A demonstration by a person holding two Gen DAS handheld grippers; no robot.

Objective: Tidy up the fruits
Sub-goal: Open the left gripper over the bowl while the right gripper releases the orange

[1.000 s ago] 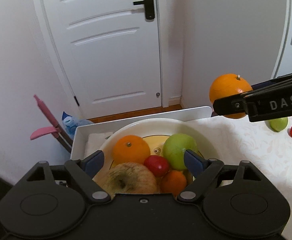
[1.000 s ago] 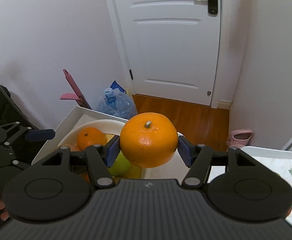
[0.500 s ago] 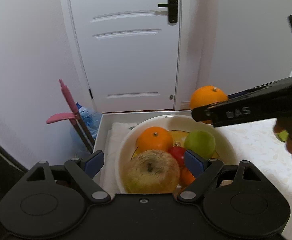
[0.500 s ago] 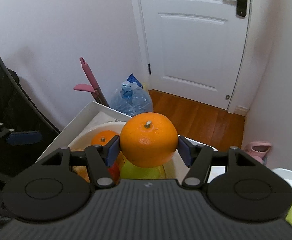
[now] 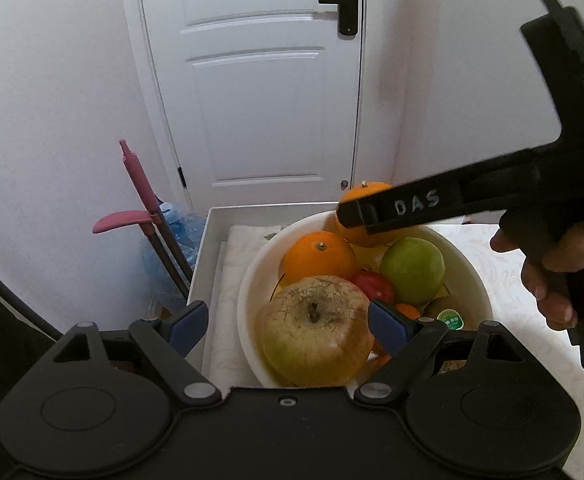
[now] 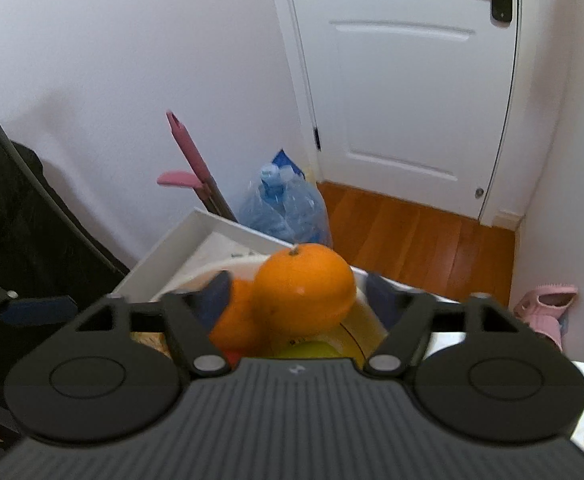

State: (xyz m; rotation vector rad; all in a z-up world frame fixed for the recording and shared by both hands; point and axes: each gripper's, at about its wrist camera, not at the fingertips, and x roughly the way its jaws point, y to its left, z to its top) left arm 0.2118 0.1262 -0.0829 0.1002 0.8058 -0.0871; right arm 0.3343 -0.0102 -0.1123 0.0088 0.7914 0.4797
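orange handling: round, firm, fairly heavy for its size by the look of it; waxy peel likely a bit slippery on flat pads; best taken across its widest middle, stem up, pads on opposite sides.
orange look: the orange is bright, evenly coloured, with a small stem nub on top and dimpled skin; no bruises visible.
orange location: over the far side of the white bowl, against a second orange and above the green apple; whether it already rests on the pile or is mid-drop cannot be told.
right claw: the right claw has just been opening and its jaws stand wide; blue pads are clear of the peel on both sides, with the orange between them but not pressed.
left claw: the left claw is wide, holds nothing, and hovers over the near rim of the bowl in front of the big russet apple.
bowl contents: two oranges, green apple, russet apple, a red fruit, and a small orange fruit partly hidden; the pile is crowded, so a round fruit could roll off the top.
bowl support: sits in a white tray on the bench, beside a pale patterned cloth.
person: a hand grips the handle of the right tool.
task stage: judged as release of one orange into the bowl; more fruit may remain outside but none is clearly visible.
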